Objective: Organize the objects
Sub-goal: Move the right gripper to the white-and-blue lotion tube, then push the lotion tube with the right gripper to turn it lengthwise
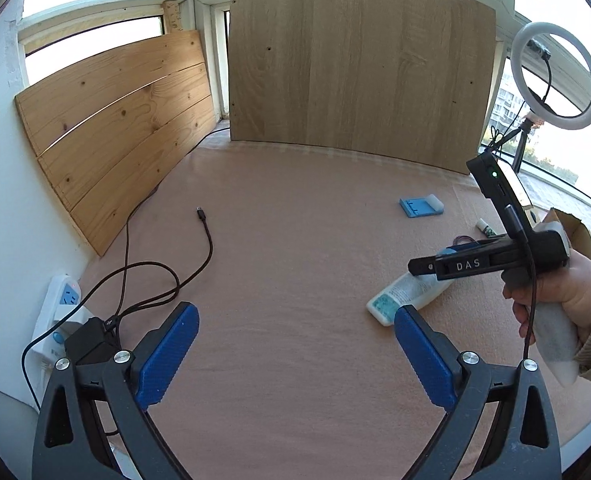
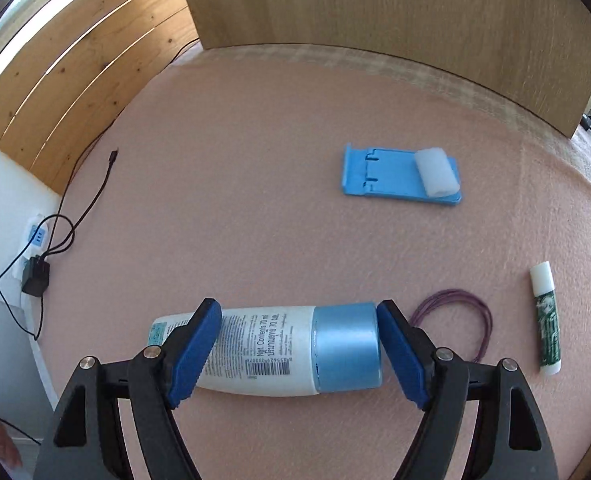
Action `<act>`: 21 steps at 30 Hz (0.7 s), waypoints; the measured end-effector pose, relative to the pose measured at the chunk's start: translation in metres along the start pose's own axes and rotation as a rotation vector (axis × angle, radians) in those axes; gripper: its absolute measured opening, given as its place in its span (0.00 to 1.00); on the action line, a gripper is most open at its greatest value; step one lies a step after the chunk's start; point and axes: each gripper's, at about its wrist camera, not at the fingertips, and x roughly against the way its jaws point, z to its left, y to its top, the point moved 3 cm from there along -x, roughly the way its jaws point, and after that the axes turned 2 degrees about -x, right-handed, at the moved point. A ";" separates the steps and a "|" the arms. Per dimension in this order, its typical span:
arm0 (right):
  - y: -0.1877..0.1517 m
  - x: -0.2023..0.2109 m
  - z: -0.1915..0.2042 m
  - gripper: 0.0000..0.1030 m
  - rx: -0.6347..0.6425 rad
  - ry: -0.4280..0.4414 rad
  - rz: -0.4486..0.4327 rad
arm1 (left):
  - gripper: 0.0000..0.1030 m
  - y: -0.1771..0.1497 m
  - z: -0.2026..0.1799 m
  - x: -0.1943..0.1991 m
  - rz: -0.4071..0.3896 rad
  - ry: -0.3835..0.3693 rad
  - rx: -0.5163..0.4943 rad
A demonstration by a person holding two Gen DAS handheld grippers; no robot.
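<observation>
A white tube with a blue cap [image 2: 263,348] lies on its side on the pink cloth. My right gripper [image 2: 299,312] hangs over it with jaws wide: the left finger crosses in front of the tube's body and the right finger stands just past the cap end, neither pad pressing. In the left wrist view the same tube [image 1: 407,296] lies under the right gripper [image 1: 419,268], which a hand holds pointing left. My left gripper [image 1: 295,312] is open over bare cloth, holding nothing.
A blue phone stand [image 2: 399,174] carries a white roll. A purple band loop [image 2: 455,312] and a lip balm stick [image 2: 547,320] lie right of the tube. A cardboard box [image 1: 575,228], ring light [image 1: 555,80], power strip [image 1: 59,308], charging cable [image 1: 203,236] and leaning wooden boards [image 1: 355,60] border the cloth.
</observation>
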 end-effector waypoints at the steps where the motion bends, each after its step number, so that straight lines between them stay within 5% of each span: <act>1: -0.007 0.000 0.006 0.74 0.016 0.007 0.010 | 0.97 -0.001 0.001 0.000 0.001 0.001 0.003; 7: -0.054 0.008 0.022 0.75 -0.023 0.041 0.040 | 0.97 -0.002 0.004 -0.005 0.016 0.004 0.006; 11: -0.076 0.016 0.031 0.76 0.021 0.040 0.054 | 0.97 0.000 0.003 -0.003 0.025 -0.084 0.049; 14: -0.082 0.034 0.037 0.76 0.165 -0.047 -0.013 | 0.98 -0.002 0.001 -0.008 0.080 -0.188 0.103; 21: -0.101 0.056 0.070 0.76 0.755 -0.007 -0.107 | 0.98 -0.023 -0.015 -0.031 0.267 -0.295 0.121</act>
